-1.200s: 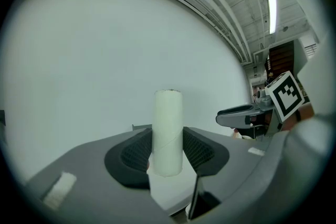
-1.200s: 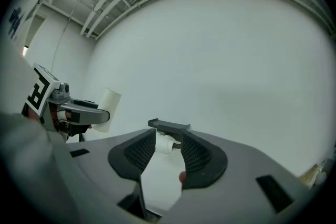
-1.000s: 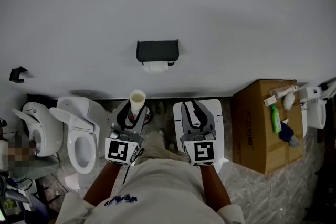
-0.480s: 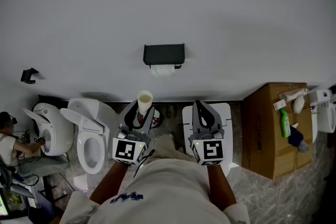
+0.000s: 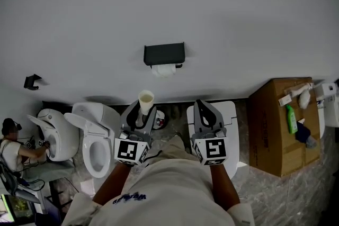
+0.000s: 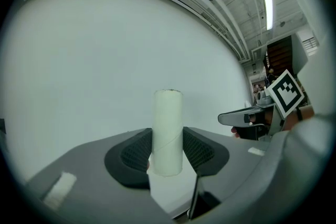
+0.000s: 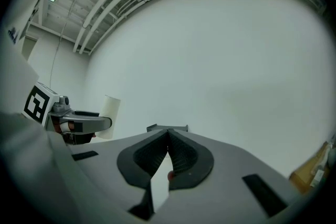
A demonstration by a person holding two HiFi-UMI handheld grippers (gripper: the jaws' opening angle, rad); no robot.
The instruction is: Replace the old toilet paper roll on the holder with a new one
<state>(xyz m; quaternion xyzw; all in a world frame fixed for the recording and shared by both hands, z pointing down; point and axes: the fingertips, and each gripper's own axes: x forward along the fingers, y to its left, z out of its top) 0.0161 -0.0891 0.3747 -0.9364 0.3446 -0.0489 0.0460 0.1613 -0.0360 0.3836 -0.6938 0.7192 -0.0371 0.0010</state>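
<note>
- Clutter at the right edge of the head view: one cardboard box stands on the floor. One green bottle and one white spray bottle lie on top of it, beside a dark blue item too small to name.
- Lower left of that frame, two white toilets stand side by side, and one person crouches at the one nearer the edge.
- One white flat-topped fixture sits beneath your right gripper.
- One small black bracket is fixed to the wall at mid left.
- The wall is plain white, and the floor is grey marbled tile.
- One black holder hangs on the wall at the centre of the frame, with white paper showing under it.
- Your left gripper has its fingers clamped on one bare cardboard tube. The tube stands upright, in the frame just below and left of the holder, apart from it.
- Your right gripper's fingers are pressed together with nothing between them.
</note>
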